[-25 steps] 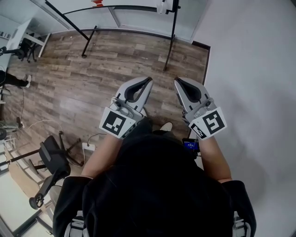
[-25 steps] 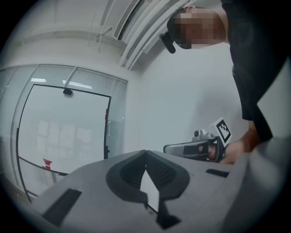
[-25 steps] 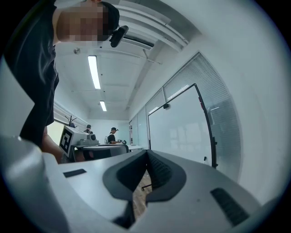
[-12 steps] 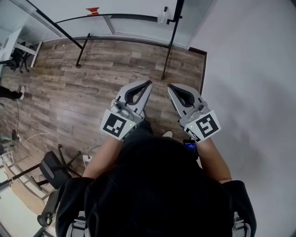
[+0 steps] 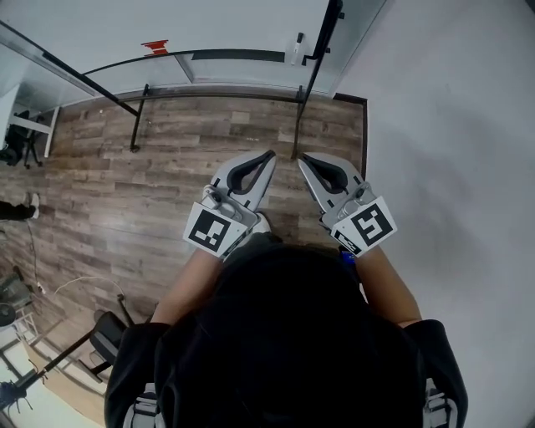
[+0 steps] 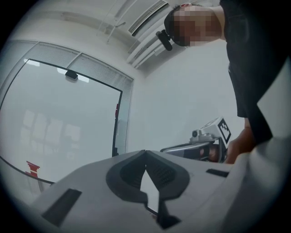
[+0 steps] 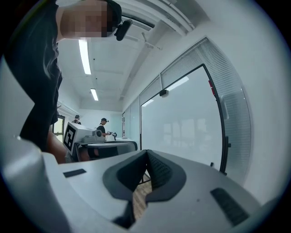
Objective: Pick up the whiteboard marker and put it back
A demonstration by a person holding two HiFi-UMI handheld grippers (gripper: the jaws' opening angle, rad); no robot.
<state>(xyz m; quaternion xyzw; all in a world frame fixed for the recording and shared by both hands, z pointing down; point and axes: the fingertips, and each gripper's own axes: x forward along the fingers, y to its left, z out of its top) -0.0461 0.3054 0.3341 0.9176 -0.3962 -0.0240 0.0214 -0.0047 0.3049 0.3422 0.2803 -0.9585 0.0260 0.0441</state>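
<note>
Above the wooden floor (image 5: 125,184), the whiteboard (image 5: 209,25) is faced; the approach is judged in hand. The left gripper (image 5: 266,155) and right gripper (image 5: 303,157) are held forward, fingers (image 6: 125,175) pressed together, empty. The marker cannot be made out and must be found next.

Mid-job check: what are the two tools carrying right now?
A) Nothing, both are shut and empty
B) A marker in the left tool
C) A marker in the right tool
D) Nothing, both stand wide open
A: in their own views the left tool and the right tool each have their tips meeting, with nothing held between them.
</note>
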